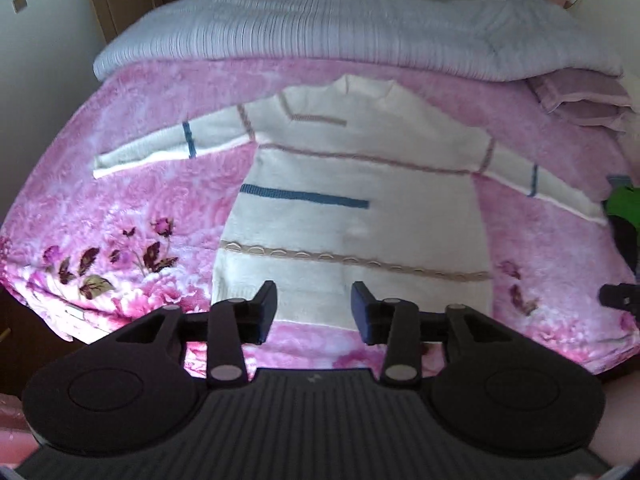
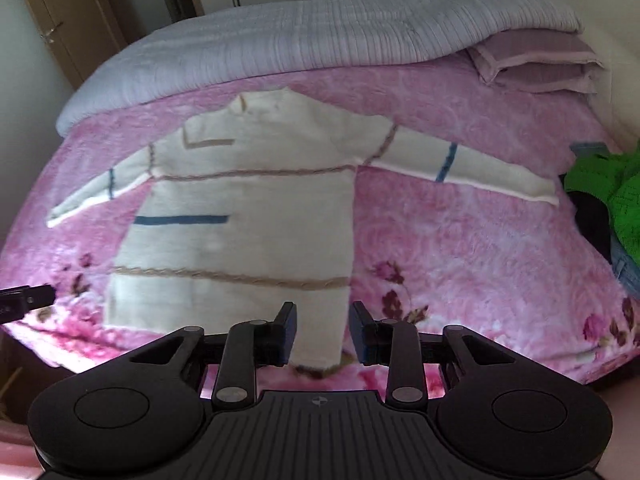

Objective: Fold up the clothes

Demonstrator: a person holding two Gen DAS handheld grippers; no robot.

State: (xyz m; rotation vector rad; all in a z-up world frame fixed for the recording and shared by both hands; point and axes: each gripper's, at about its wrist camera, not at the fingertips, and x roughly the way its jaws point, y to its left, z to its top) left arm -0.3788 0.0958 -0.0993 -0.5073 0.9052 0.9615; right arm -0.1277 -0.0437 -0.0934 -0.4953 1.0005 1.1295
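Clothes pile (image 2: 616,200) beside sweater (image 2: 248,216)

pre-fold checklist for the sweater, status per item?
1. Sweater flat on the pink blanket, both sleeves spread out: ok.
2. Left tool open, nothing held: ok.
3. Right tool open, nothing held: ok.
4. Both tools near the hem, contact with fabric: cannot tell.
5. Green garment lies close beyond the right cuff, could snag when that sleeve folds in: not ok.
6. Folded grey quilt apart from the collar: ok.
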